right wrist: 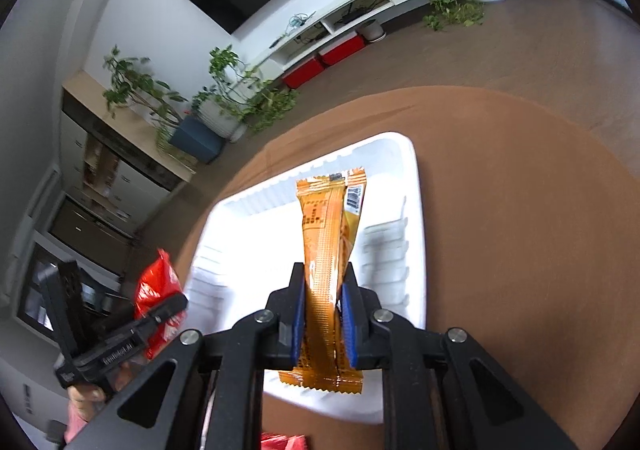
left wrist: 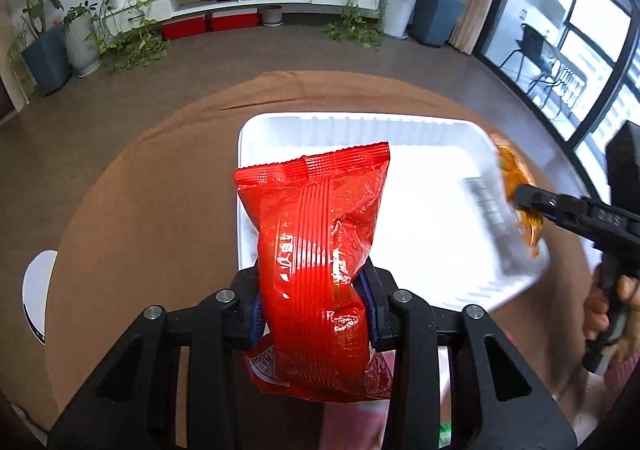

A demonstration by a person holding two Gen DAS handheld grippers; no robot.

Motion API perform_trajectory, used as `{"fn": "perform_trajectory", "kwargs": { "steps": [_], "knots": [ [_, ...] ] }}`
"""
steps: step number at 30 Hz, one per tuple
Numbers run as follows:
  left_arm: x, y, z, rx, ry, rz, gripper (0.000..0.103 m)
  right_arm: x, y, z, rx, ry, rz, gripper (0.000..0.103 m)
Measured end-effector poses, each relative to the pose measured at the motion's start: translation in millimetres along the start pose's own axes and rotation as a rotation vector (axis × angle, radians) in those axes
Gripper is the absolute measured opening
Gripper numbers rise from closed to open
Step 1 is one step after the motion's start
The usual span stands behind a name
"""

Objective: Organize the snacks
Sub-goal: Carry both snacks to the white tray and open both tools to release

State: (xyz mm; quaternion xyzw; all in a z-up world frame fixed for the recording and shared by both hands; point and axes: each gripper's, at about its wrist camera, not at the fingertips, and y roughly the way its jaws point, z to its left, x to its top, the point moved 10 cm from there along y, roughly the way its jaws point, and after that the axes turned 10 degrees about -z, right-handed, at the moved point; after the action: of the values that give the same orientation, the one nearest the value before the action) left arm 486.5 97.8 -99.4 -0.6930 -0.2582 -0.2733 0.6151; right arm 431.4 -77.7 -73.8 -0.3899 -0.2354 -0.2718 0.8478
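Observation:
My left gripper [left wrist: 312, 302] is shut on a red snack bag [left wrist: 316, 250] and holds it above the near left corner of a white ribbed tray [left wrist: 420, 130]. My right gripper [right wrist: 322, 310] is shut on an orange snack packet [right wrist: 324, 250] and holds it over the white tray [right wrist: 412, 178]. In the left wrist view the right gripper [left wrist: 524, 206] with its orange packet [left wrist: 516, 178] is at the tray's right rim, blurred. In the right wrist view the left gripper [right wrist: 168, 310] with the red bag [right wrist: 156, 286] is at the lower left, beside the tray.
The tray sits on a round table under a brown cloth [left wrist: 160, 190]. A bit of another red packet [right wrist: 284, 442] shows at the bottom edge below my right gripper. A white chair [left wrist: 38, 290] stands at the table's left edge. Plants and a TV shelf are far behind.

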Motion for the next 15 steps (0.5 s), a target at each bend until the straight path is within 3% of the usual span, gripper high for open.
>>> {"fn": "perform_trajectory", "kwargs": {
  "steps": [9, 15],
  "knots": [
    [4, 42, 3, 0.057, 0.071, -0.030, 0.053, 2, 2, -9, -0.073, -0.069, -0.018, 0.038],
    [9, 35, 11, 0.075, 0.070, -0.062, 0.058, 1, -12, -3, -0.072, -0.093, -0.040, 0.039]
  ]
}}
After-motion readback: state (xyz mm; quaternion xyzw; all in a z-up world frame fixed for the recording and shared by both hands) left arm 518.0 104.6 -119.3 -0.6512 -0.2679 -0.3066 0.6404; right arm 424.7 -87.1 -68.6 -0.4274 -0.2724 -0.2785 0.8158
